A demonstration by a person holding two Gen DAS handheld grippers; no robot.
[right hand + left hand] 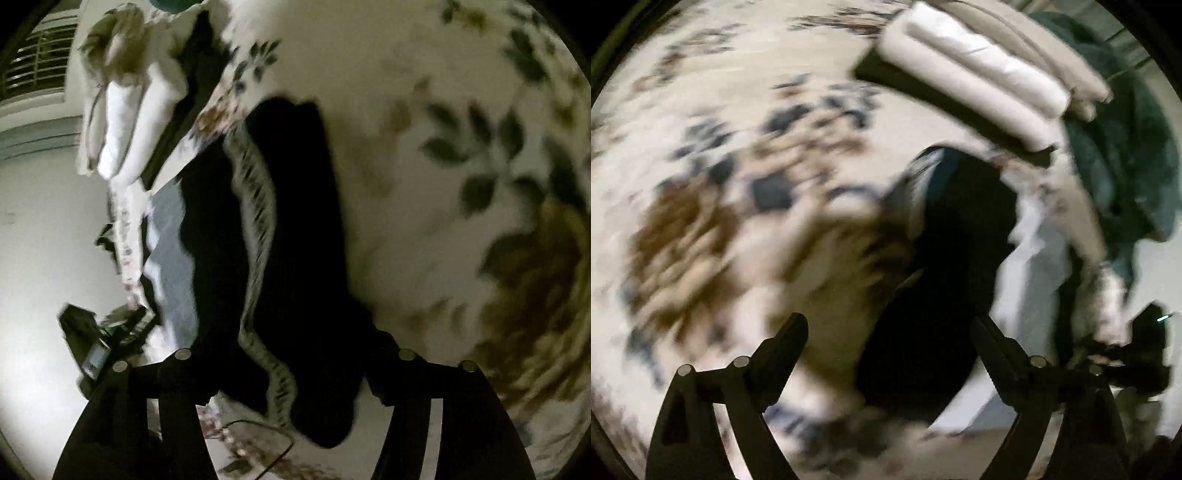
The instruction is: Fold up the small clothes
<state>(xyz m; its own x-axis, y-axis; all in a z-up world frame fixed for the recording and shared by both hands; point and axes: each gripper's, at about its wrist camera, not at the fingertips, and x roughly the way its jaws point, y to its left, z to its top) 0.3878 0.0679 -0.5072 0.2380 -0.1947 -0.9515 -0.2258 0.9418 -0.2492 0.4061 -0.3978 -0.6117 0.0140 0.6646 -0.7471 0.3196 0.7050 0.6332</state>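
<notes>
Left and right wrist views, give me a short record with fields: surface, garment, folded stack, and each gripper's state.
surface: floral bedspread, white with blue and brown flowers
garment: black garment with a striped band, lying on the bedspread in front of both grippers
folded stack: white folded clothes beyond the garment, with a dark green cloth beside them
left gripper: open, fingers spread, nothing between them
right gripper: open, garment lies between its fingers, grip not visible
image quality: motion blur in both views

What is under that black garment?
The black garment lies on a floral bedspread, which shows all around it. Whatever is directly beneath the cloth is covered.
</notes>
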